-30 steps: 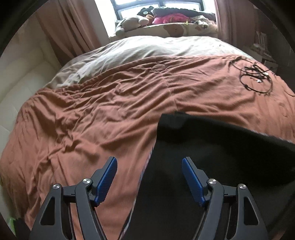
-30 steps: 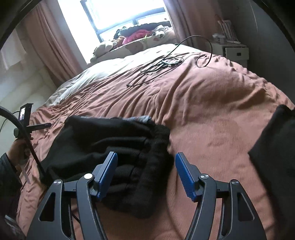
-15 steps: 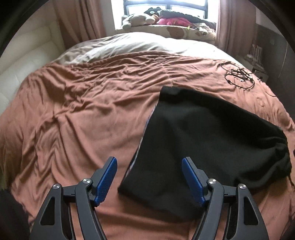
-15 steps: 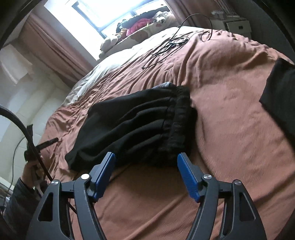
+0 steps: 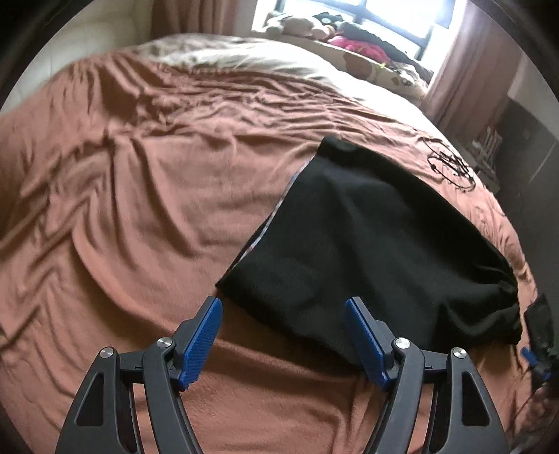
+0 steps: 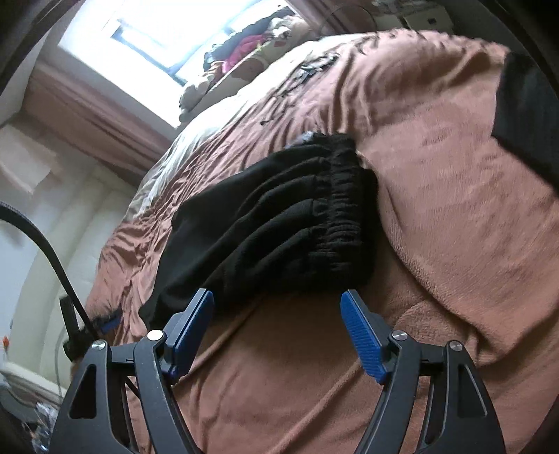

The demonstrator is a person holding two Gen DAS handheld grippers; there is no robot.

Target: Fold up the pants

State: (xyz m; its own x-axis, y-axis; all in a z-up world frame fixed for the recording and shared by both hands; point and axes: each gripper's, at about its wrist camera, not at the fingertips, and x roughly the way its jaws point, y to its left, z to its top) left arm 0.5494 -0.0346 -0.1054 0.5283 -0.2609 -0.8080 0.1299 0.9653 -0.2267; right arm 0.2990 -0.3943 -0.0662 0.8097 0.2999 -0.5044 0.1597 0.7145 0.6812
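Note:
Black pants [image 5: 367,244] lie folded flat on the brown bed cover [image 5: 139,209]. My left gripper [image 5: 283,304] hovers open over their near corner, with the cloth under the fingertips and no pad pressing on it. In the right wrist view the same pants [image 6: 279,227] show their gathered elastic waistband [image 6: 346,209] on the right. My right gripper [image 6: 276,296] sits just short of their near edge. Its jaws are opening and nothing is between them.
A tangle of black cable [image 5: 450,167] lies on the cover past the pants. Stuffed toys and clothes [image 5: 335,31] crowd the window sill. Another black garment [image 6: 527,111] lies at the right. A cream padded wall [image 6: 52,244] runs along the left side of the bed.
The left view has drawn back and rolled, so the whole folded pants now lie ahead of its fingers. The right gripper has rolled, sunk toward the waistband end and spread its jaws wider.

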